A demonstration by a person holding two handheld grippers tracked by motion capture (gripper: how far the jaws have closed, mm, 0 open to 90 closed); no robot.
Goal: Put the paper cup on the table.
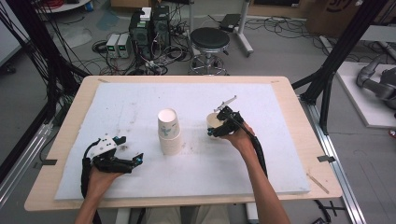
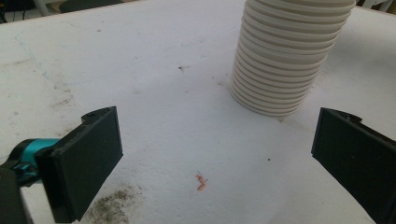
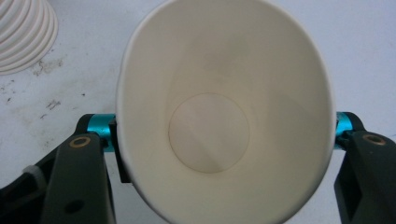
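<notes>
- High view: the right gripper (image 1: 223,122) is clamped around a single white paper cup (image 1: 215,122), mouth up, over the white foam mat (image 1: 140,102) at the right of centre. The tall inverted stack of white paper cups (image 1: 169,131) stands on the mat to the left of that cup, apart from it, roughly level with it across the table. The left gripper (image 1: 122,156) rests low near the mat's front-left, jaws spread and holding nothing, pointing right toward the stack. Of the 2 grippers, the right one looks somewhat nearer the stack; the left lies in front of it and to its left.
- Left gripper view: the 2 black jaws stand wide apart with bare mat between them. The ribbed base of the stack (image 2: 280,60) sits ahead and right of the midline, upright, with its long axis vertical. A small orange scrap (image 2: 201,182) lies on the mat between the jaws.
- Right gripper view: the camera looks straight down into the single cup (image 3: 219,126), whose rim is squeezed to an oval by the jaws pressing on its 2 sides. The stack's rim (image 3: 23,32) shows at the upper left corner, clear of the held cup.
- Judgement: the coming move turns on the gap between held cup and stack. If the cup is to be set down, the mat beneath it is free; if it is to rejoin the stack, it must travel left and be turned over first.
</notes>
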